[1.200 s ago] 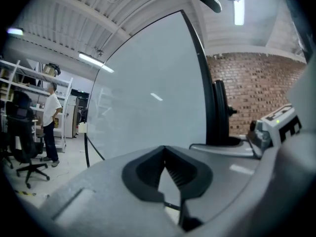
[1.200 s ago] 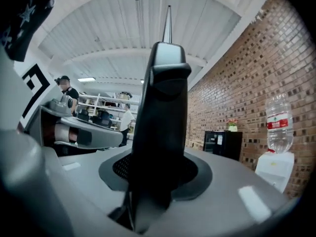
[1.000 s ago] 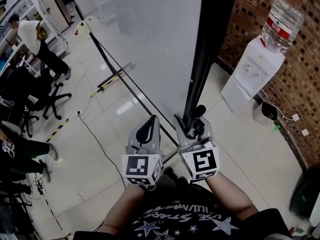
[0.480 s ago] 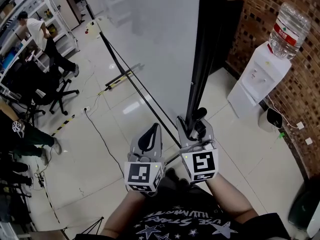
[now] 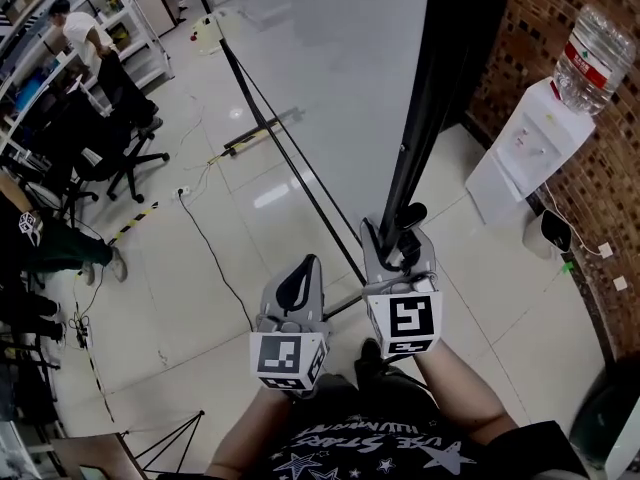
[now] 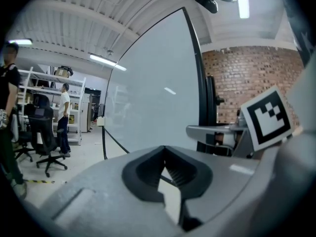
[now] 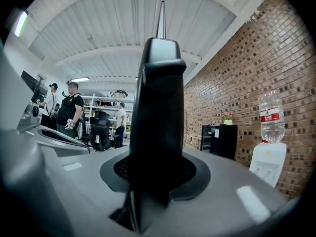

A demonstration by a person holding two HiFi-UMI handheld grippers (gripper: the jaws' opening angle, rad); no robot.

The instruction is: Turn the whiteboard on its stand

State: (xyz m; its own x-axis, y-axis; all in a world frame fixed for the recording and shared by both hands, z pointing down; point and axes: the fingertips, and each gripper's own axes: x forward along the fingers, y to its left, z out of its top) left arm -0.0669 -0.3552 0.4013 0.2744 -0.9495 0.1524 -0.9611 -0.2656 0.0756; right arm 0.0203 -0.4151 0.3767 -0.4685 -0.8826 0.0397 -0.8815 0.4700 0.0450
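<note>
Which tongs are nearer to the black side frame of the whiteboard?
Right. The right tongs are closed on the black side frame near its lower end. The left tongs are shut and empty, apart from it on its left.

There is one whiteboard (image 5: 330, 78). There are two grippers, the left gripper (image 5: 303, 268) and the right gripper (image 5: 393, 236), each with two jaws and one marker cube (image 5: 285, 356). One water dispenser (image 5: 522, 156) carries one bottle (image 5: 595, 56), and one bin (image 5: 547, 230) sits beside it. One black cabinet (image 7: 219, 141) bears one potted plant (image 7: 227, 118). The right gripper view shows three people (image 7: 71, 110), while the left gripper view shows only two. At least two office chairs (image 5: 122, 153) stand at the left, though their full number cannot be told among the dark shapes. One black tripod (image 5: 165, 446) shows at the bottom edge. One cable (image 5: 205, 258) runs across the floor.
</note>
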